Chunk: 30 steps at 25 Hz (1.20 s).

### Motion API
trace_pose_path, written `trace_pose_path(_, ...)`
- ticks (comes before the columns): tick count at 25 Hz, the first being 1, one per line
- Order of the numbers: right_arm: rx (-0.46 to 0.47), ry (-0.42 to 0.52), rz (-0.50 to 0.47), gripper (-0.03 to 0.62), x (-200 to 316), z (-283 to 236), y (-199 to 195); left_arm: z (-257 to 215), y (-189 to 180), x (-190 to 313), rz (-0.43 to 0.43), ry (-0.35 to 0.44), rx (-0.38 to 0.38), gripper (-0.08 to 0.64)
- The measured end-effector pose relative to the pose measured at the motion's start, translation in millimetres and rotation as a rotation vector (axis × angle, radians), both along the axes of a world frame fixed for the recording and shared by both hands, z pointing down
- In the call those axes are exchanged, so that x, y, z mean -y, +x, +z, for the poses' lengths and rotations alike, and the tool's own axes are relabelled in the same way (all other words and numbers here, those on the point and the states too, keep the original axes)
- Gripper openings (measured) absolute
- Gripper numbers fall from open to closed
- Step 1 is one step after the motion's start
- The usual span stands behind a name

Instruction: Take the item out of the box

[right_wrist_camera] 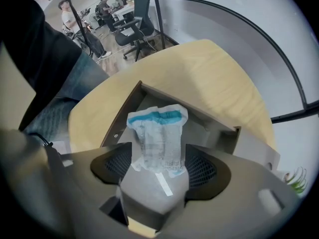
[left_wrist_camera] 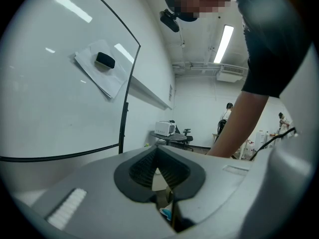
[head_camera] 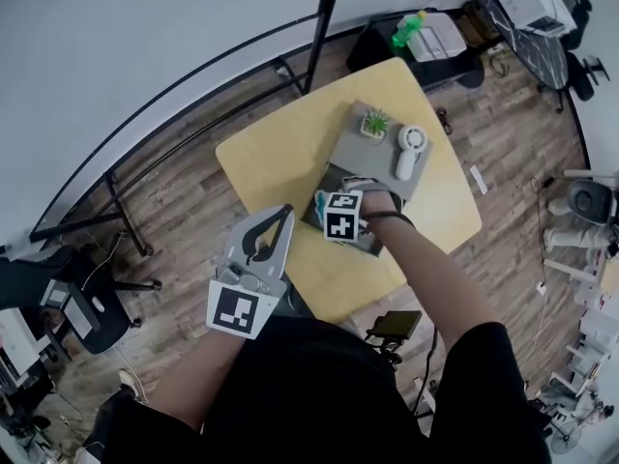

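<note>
Lift gently by the waist of the soft, light packet (right_wrist_camera: 158,133) clamped in the right gripper (right_wrist_camera: 159,164) inside the box (right_wrist_camera: 122,114), leaving the shut, empty left gripper (left_wrist_camera: 158,170) aside

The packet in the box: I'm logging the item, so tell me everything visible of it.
The packet is white crinkled film with a teal band across its far end and faint print nearer. It lies crumpled over the open grey box, its near sides pinched between the pads of the right hand-held gripper.
</note>
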State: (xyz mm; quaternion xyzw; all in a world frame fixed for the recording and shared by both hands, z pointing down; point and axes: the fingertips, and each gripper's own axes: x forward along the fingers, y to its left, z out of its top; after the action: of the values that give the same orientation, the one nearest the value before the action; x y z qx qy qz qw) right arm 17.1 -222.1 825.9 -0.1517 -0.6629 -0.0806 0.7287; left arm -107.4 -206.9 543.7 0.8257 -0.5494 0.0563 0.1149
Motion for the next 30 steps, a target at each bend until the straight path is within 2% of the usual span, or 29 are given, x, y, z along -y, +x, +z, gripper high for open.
trace_pose_path(8,-0.054,0.007,-0.004,0.187,-2,5,4,2,-2,0,-0.005,-0.006,-0.008,0.0)
trace_pose_path(12,-0.055,-0.002,0.029,0.148,-5,5,4,1,1,-1,-0.004,-0.003,-0.014,0.0)
trace_pose_path(16,-0.046,-0.018,0.08,0.138,-6,-3,6,-1,3,-1,0.007,0.003,-0.015,0.0)
trace_pose_path(22,0.034,0.006,0.158,0.137,3,-47,7,-13,15,4,0.043,0.035,-0.022,0.0)
trace_pose_path(30,0.242,0.148,0.312,0.138,23,-148,17,-44,44,14,0.124,0.101,-0.032,0.0)
